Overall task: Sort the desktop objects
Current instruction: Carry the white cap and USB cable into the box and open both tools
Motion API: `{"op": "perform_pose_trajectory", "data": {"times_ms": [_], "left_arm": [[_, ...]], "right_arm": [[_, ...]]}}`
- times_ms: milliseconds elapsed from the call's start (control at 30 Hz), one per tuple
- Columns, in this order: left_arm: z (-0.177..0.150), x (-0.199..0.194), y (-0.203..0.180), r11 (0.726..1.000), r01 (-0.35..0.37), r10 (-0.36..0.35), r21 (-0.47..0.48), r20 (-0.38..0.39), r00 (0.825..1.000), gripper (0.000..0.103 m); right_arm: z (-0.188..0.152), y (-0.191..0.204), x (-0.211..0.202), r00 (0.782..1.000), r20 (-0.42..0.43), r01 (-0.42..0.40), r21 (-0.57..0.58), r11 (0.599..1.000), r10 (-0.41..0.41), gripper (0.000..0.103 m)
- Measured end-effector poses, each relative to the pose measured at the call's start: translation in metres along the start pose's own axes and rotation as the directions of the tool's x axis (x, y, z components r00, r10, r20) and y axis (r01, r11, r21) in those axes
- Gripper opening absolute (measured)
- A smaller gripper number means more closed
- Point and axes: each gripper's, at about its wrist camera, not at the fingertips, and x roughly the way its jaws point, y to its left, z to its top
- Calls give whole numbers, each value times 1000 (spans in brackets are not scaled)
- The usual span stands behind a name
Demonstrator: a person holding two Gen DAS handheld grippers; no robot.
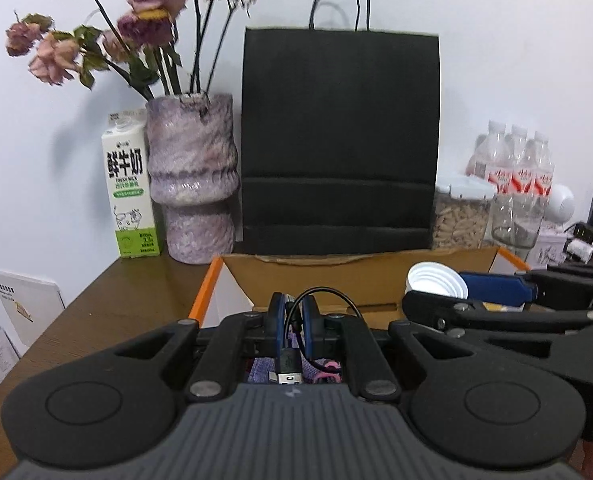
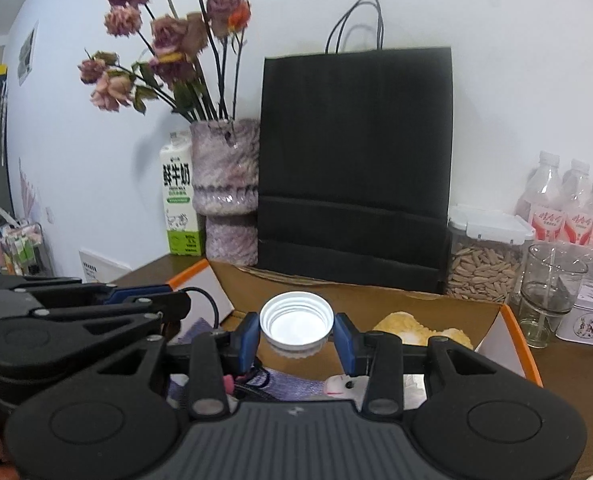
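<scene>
The right gripper pinches the white cap above the cardboard box; beside it, the left gripper clamps the black cable. Each should lower before releasing.

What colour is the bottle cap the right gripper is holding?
White. The bottle cap shows best in the right wrist view, held between the blue-padded fingers.
</scene>
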Motion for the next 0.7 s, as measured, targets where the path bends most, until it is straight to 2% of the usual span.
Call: {"op": "perform_pose_trajectory", "data": {"times_ms": [167, 300, 333, 367, 400, 467, 500, 533, 567, 633, 667, 700], "left_arm": [[-6, 10, 0, 1000, -5, 5, 11, -35, 999, 10], [-7, 10, 1, 1000, -8, 8, 20, -34, 999, 11], [-7, 9, 1, 1000, -10, 11, 23, -32, 999, 12], [-7, 9, 1, 1000, -11, 12, 25, -30, 999, 13], [-7, 8, 1, 1000, -12, 13, 28, -28, 1000, 17], [-6, 6, 2, 999, -27, 28, 23, -19, 999, 34], [-5, 6, 3, 999, -39, 39, 21, -16, 999, 50], [-4, 4, 4, 998, -52, 53, 21, -8, 999, 57], [-3, 2, 4, 998, -59, 59, 21, 1, 998, 59], [1, -3, 6, 997, -71, 71, 15, 21, 997, 79], [2, -6, 7, 996, -88, 88, 10, 34, 996, 85], [3, -8, 9, 995, -103, 103, 4, 44, 994, 97]], "right_arm": [[-4, -2, 10, 999, -31, 13, 0, 1000, -13, 39], [-6, -1, 10, 999, -42, 17, -12, 1000, -17, 39], [-7, -1, 10, 999, -41, 20, -13, 1000, -21, 40], [-7, -2, 9, 999, -42, 24, -12, 1000, -24, 48], [-7, -3, 8, 999, -44, 31, -8, 999, -31, 61], [-6, -7, 4, 998, -37, 56, 11, 998, -56, 70], [-5, -10, 2, 997, -32, 68, 18, 998, -68, 76], [-4, -13, 0, 997, -28, 76, 28, 997, -75, 80], [-3, -16, -2, 997, -24, 79, 37, 996, -79, 89], [-1, -21, -8, 998, -16, 67, 52, 996, -66, 91], [1, -24, -10, 998, -13, 60, 62, 996, -59, 94], [3, -26, -12, 998, -10, 56, 73, 996, -55, 99]]}}
